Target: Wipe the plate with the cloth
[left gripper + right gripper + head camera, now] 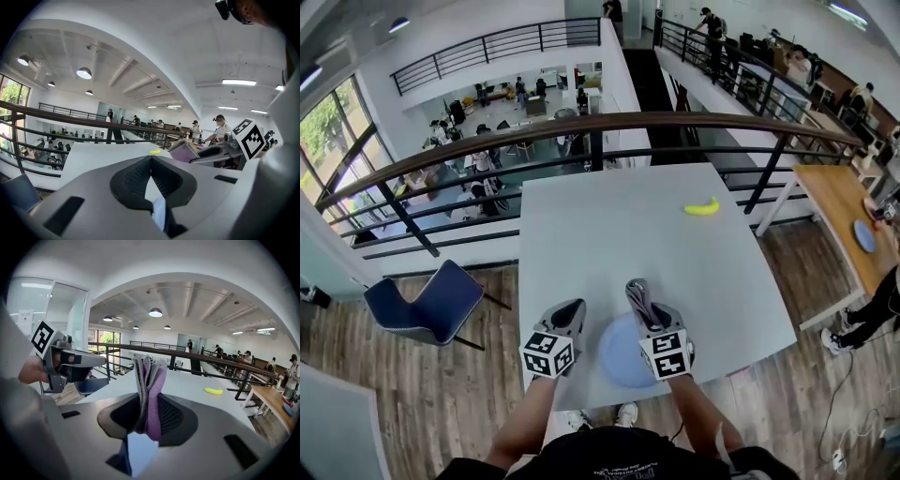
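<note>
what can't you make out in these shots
Plate: head view, right part under the right tongs; any dirt too small to see.
Cloth: right gripper view, lower end hidden inside the tongs; full size unknown.
Left tongs: left gripper view, own body hides what lies below.

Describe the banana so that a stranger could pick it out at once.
Start at the large white table beside the railing. Past the pale blue plate at its near edge, toward the far right, lies the banana. It is the only yellow thing on the table, small, curved and alone.
</note>
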### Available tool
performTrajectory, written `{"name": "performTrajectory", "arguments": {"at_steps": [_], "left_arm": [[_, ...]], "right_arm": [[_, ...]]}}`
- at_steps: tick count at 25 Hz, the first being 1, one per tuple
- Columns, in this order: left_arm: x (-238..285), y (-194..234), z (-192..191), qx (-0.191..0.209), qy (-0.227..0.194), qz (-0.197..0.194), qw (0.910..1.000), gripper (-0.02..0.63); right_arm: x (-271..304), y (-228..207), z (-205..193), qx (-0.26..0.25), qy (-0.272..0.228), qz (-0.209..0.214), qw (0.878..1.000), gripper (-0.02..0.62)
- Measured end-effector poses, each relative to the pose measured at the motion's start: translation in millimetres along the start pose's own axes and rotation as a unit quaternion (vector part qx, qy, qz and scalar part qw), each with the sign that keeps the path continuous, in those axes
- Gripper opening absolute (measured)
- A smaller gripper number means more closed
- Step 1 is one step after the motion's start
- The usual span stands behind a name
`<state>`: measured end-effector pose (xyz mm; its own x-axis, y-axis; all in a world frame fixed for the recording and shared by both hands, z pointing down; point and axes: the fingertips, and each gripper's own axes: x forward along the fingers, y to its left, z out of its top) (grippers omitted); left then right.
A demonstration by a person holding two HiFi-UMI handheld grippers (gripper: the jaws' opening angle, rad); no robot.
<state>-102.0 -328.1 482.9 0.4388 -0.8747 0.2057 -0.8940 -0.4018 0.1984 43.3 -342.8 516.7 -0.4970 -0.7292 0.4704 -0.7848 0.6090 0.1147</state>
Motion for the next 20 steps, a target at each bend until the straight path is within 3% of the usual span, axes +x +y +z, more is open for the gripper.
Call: {"name": "performTrajectory", "arguments": {"at_steps": [11, 20], "left_arm": [[-25, -15, 44, 0.029, -0.041, -0.012, 0.9986, 0.012], [-42, -8, 52, 0.032, -0.054, 0.000, 0.9980, 0.012]], "right_arm": [[-36, 6, 58, 0.006, -0.116, -0.024, 0.993, 0.117], [-40, 22, 79, 0.025, -0.153, -0.010, 0.988, 0.117]]}}
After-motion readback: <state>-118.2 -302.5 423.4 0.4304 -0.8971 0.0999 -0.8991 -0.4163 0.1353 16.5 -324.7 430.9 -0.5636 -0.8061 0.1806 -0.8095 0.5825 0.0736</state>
